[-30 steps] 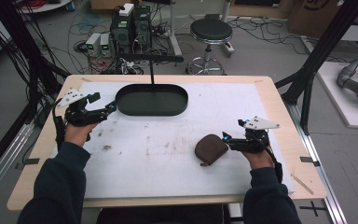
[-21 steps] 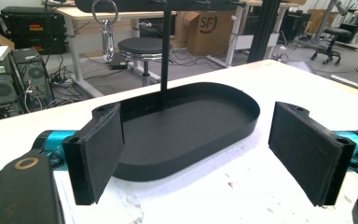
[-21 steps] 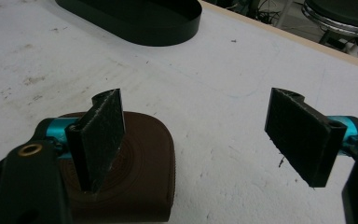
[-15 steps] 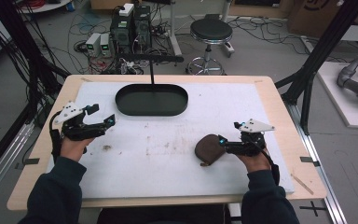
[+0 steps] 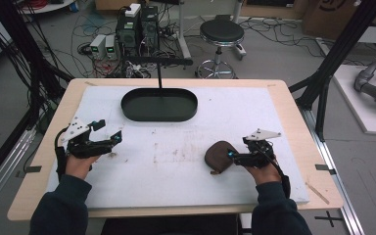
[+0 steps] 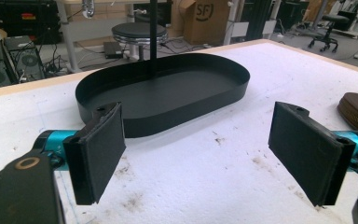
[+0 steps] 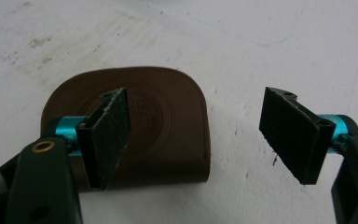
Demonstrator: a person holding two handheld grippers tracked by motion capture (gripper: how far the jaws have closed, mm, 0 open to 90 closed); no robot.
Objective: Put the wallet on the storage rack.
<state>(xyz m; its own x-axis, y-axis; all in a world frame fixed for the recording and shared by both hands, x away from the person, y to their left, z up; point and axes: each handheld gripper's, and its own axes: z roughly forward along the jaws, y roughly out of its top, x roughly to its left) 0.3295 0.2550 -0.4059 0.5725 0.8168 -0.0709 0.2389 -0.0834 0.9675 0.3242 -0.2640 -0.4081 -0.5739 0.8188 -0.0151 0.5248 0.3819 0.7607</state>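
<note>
Forearms enter from six o'clock. Left gripper [image 5: 108, 137] hovers low at the white mat's [image 5: 176, 161] nine o'clock, jaws wide apart, aimed toward the black oval tray [image 5: 159, 105]. Right gripper [image 5: 231, 155], jaws likewise apart, sits over the brown pouch's [image 5: 218, 155] three o'clock edge.

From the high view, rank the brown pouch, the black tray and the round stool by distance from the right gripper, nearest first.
1. Brown pouch: lying right at the right gripper's tips, on its left.
2. Black tray: farther back on the table, to the left.
3. Round stool: on the floor beyond the table's far edge.
</note>
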